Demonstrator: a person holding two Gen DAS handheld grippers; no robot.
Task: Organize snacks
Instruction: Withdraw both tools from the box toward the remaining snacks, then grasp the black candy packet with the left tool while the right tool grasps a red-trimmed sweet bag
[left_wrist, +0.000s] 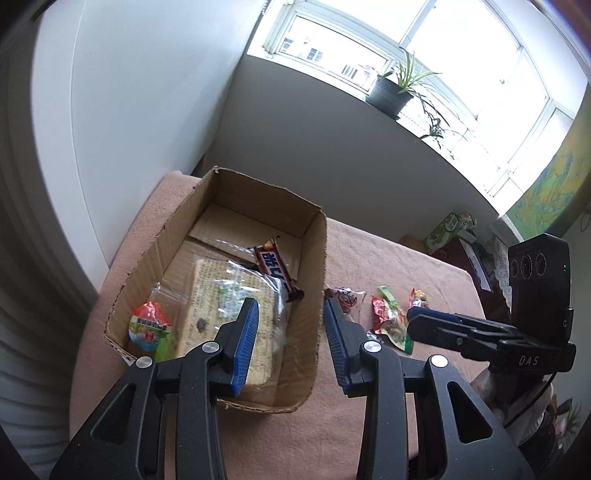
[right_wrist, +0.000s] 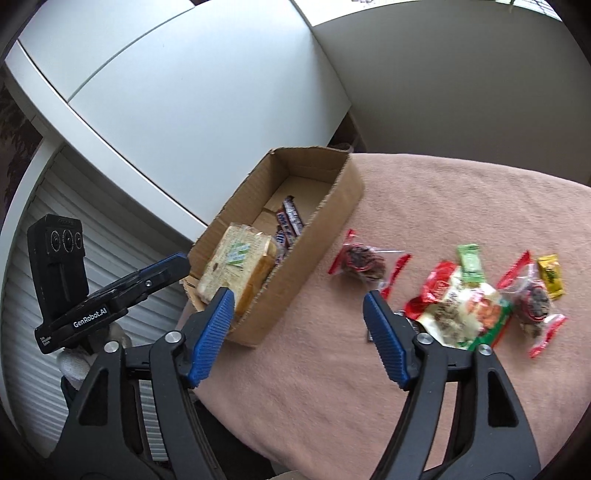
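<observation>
My right gripper (right_wrist: 299, 314) hangs released and empty over the bench (right_wrist: 424, 192), cardboard box (right_wrist: 343, 192) to its left, loose snacks (right_wrist: 461, 306) right.

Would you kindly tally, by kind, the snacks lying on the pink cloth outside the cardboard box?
Clear-wrapped dark sweets with red twisted ends: 2
Small green packet: 1
Small yellow packet: 1
Large red, white and green pouch: 1
Total: 5
</observation>
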